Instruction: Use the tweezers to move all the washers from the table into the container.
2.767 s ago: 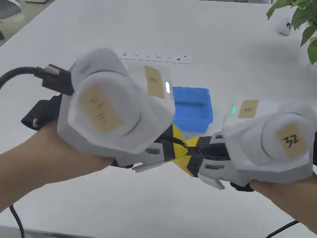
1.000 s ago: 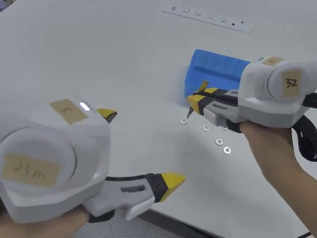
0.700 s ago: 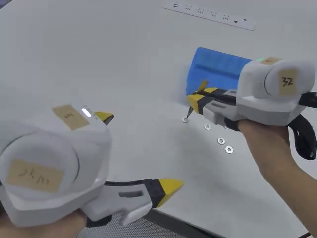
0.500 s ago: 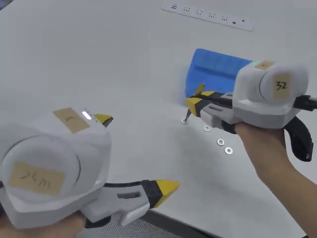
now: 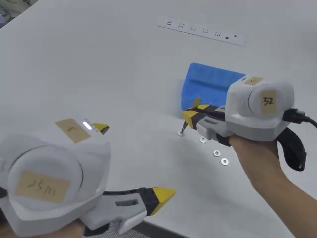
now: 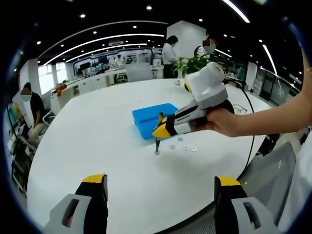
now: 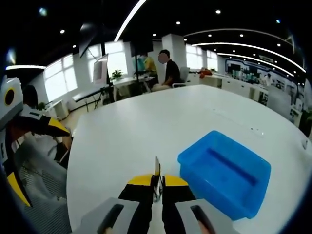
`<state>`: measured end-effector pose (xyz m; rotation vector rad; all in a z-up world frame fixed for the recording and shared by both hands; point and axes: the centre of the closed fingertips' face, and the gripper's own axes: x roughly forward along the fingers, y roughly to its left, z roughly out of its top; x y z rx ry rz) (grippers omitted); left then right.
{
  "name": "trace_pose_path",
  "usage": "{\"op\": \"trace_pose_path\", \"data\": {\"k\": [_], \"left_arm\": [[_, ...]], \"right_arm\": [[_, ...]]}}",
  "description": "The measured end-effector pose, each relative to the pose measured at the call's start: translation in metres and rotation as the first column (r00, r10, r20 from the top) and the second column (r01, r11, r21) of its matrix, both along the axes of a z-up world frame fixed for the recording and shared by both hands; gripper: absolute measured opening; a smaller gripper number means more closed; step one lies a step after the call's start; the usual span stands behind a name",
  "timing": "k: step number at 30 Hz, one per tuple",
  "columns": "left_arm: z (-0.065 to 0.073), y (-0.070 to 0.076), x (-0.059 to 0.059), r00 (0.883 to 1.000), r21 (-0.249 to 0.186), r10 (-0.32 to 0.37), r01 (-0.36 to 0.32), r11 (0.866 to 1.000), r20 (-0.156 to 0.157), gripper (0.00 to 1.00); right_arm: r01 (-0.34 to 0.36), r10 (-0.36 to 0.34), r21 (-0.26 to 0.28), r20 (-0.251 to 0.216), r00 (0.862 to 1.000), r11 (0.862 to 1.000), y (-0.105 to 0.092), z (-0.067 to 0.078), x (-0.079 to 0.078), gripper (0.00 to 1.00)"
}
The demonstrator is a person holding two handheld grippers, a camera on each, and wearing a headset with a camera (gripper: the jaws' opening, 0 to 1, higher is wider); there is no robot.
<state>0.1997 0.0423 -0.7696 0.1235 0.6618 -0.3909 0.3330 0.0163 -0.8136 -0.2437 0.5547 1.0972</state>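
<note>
Several small metal washers [image 5: 216,153] lie in a loose row on the white table, just in front of the blue container [image 5: 210,82]. My right gripper [image 5: 190,115] is shut on thin tweezers [image 5: 184,127], which point down at the leftmost washer [image 5: 181,133]; whether they touch it I cannot tell. In the right gripper view the tweezers [image 7: 157,168] stick up between the closed yellow jaws, with the container [image 7: 224,173] to the right. My left gripper [image 5: 132,160] hangs open and holds nothing at the near table edge. Its view shows the tweezers [image 6: 158,144] above a washer [image 6: 157,152].
A white power strip [image 5: 200,31] lies at the far side of the table. Wide bare tabletop [image 5: 99,74] stretches to the left of the container. People and desks stand in the background, and a potted plant [image 6: 195,63] sits beyond the table.
The two grippers, close together 2.8 s ago, now stand apart. Over the last second the right gripper with the tweezers has stayed by the leftmost washer; the left stays open.
</note>
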Motion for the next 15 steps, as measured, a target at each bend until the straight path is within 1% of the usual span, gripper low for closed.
{"op": "trace_pose_path", "data": {"k": [2,5,6,9,13,15], "left_arm": [[-0.001,0.000,-0.002,1.000,0.016,-0.010,0.010,1.000,-0.002,0.92],[-0.002,0.000,-0.003,1.000,0.022,-0.010,0.010,1.000,-0.004,0.92],[-0.002,0.001,-0.003,1.000,0.024,-0.009,0.009,1.000,-0.003,0.92],[-0.001,0.002,-0.003,1.000,0.027,-0.006,0.006,1.000,0.000,0.93],[-0.002,0.003,-0.004,1.000,0.024,-0.010,0.010,1.000,-0.003,0.93],[-0.002,0.004,-0.004,1.000,0.027,-0.011,0.011,1.000,-0.007,0.93]], "right_arm": [[0.004,-0.004,-0.003,-0.008,1.000,1.000,-0.001,0.000,0.000,0.01],[0.012,-0.013,-0.012,-0.018,1.000,1.000,-0.003,0.000,0.001,0.01],[0.018,-0.018,-0.009,-0.031,0.999,1.000,-0.004,0.001,0.001,0.01],[0.029,-0.028,0.008,-0.045,0.999,1.000,-0.005,0.006,0.000,0.00],[0.009,-0.009,0.010,-0.022,1.000,1.000,-0.006,0.018,-0.006,0.00],[0.005,-0.005,0.003,-0.008,1.000,1.000,-0.007,0.024,-0.007,0.00]]}}
